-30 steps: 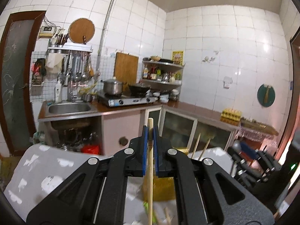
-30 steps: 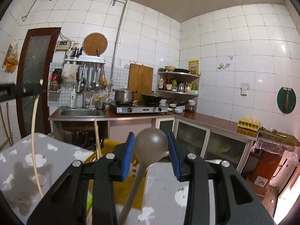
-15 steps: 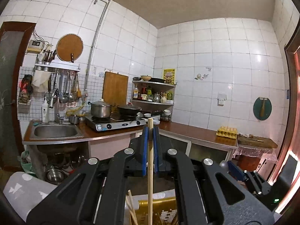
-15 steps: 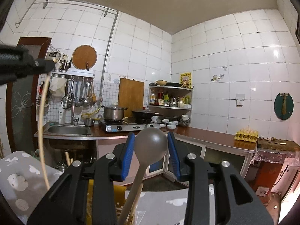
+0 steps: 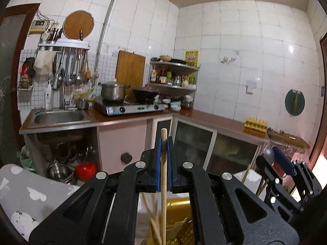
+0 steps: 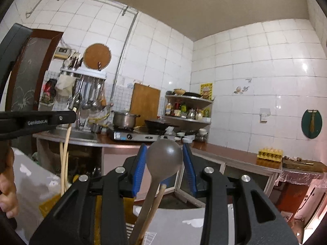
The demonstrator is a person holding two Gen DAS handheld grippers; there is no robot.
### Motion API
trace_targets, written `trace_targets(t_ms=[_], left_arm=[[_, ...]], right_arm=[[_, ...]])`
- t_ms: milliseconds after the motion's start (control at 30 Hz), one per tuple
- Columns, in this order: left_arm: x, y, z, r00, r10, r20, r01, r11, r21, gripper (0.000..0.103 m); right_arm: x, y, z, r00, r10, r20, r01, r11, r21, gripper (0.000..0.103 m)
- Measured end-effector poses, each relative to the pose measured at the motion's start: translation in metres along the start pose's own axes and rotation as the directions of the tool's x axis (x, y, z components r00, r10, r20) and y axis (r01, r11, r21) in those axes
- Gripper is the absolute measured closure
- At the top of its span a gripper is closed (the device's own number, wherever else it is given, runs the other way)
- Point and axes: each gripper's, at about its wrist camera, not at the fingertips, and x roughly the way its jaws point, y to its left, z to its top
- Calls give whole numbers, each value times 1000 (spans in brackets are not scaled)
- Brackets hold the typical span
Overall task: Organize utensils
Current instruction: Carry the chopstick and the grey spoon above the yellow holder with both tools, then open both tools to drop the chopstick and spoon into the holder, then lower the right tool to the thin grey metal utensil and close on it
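Chopstick [image 5: 163,175] clamped upright in the left gripper [image 5: 163,149], blue pads pressed against the wooden shaft, its blunt top end standing just above the fingertips. Lower end runs down out of view toward a yellow slotted basket [image 5: 177,220] directly below. More pale sticks lean beside the basket.

Right gripper [image 6: 164,159] carries a grey spoon [image 6: 164,157]: round bowl sits between the blue pads, handle dropping down toward the same yellow basket [image 6: 48,203]. The bowl fills the gap between the jaws, left pad touching; contact on the right side cannot be confirmed. A second wooden stick [image 6: 155,204] lies alongside the spoon handle.

Background: kitchen counter [image 5: 204,118] with sink, stove and pot, all well apart from the work.

Judged step: transport and placement, both utensils poised over the basket, neither released. Progress looks mid-task, since loose sticks remain outside.

Next move calls for lowering each utensil vertically into a basket compartment, then parting the jaws. Risk: chopstick tip snagging a slot.
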Motion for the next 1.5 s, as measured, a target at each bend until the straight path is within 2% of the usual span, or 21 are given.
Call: trace_targets(t_ms=[133, 167, 200, 233, 267, 300, 333, 400, 467, 533, 600, 733, 900, 1033, 1100, 1233, 1267, 1367, 1500], left_arm=[[-3, 6, -11, 999, 13, -36, -13, 1000, 7, 98], [-4, 7, -11, 999, 11, -50, -11, 1000, 7, 97], [-5, 8, -11, 998, 9, -69, -8, 1000, 11, 91], [-8, 10, -10, 996, 14, -87, -13, 1000, 9, 78], [-11, 12, -8, 995, 17, -96, -17, 1000, 5, 70], [-20, 15, -6, 995, 17, -98, -17, 1000, -5, 56], [-26, 17, -4, 995, 20, -94, -22, 1000, -12, 48], [-42, 22, 0, 994, 26, -102, -28, 999, -17, 43], [-54, 27, 2, 993, 28, -116, -30, 999, -15, 36], [-73, 33, 2, 992, 44, -118, -45, 999, -9, 15], [-90, 37, -1, 991, 68, -113, -68, 998, 5, 5], [-113, 51, -15, 982, 110, -152, -106, 994, 30, 5], [-125, 70, -49, 962, 161, -219, -159, 987, 23, 5], [-120, 85, -89, 928, 204, -312, -208, 978, 20, 5], [-119, 89, -105, 912, 217, -348, -224, 974, 20, 5], [-114, 90, -135, 880, 232, -415, -236, 971, 43, 5], [-113, 89, -141, 873, 229, -431, -233, 972, 44, 5], [-112, 88, -154, 858, 214, -466, -225, 974, 34, 5], [-107, 84, -167, 840, 200, -504, -223, 975, 15, 5]], right_arm=[[-2, -2, -7, 999, 28, -45, -28, 1000, 2, 65], [-1, -3, -7, 997, 40, -69, -39, 999, 4, 57], [-1, -4, -7, 994, 46, -103, -46, 999, 7, 52], [-2, -4, -7, 992, 46, -117, -45, 999, 11, 44], [-7, -6, -7, 991, 43, -131, -41, 999, 16, 39], [-11, -7, -6, 988, 35, -149, -33, 999, 15, 39], [-12, -8, -6, 986, 33, -162, -31, 999, 15, 39], [-23, -13, -3, 981, 26, -191, -23, 1000, 16, 39], [-36, -17, 0, 975, 18, -220, -14, 1000, 22, 34], [-47, -19, 0, 968, 19, -248, -12, 999, 30, 31], [-59, -16, -4, 961, 19, -274, -14, 1000, 21, 30], [-79, -9, -19, 939, 11, -343, -11, 1000, 3, 30], [-95, -2, -55, 880, 18, -474, 12, 998, 59, 28], [-102, 3, -87, 824, 14, -566, 40, 996, 83, 28], [-102, 8, -104, 783, 8, -622, 56, 995, 84, 28], [-103, 11, -127, 719, -6, -695, 99, 991, 94, 28], [-103, 12, -135, 697, -3, -717, 109, 989, 102, 28], [-103, 14, -145, 662, -7, -749, 124, 987, 100, 29], [-104, 20, -154, 633, 1, -774, 135, 985, 111, 29]])
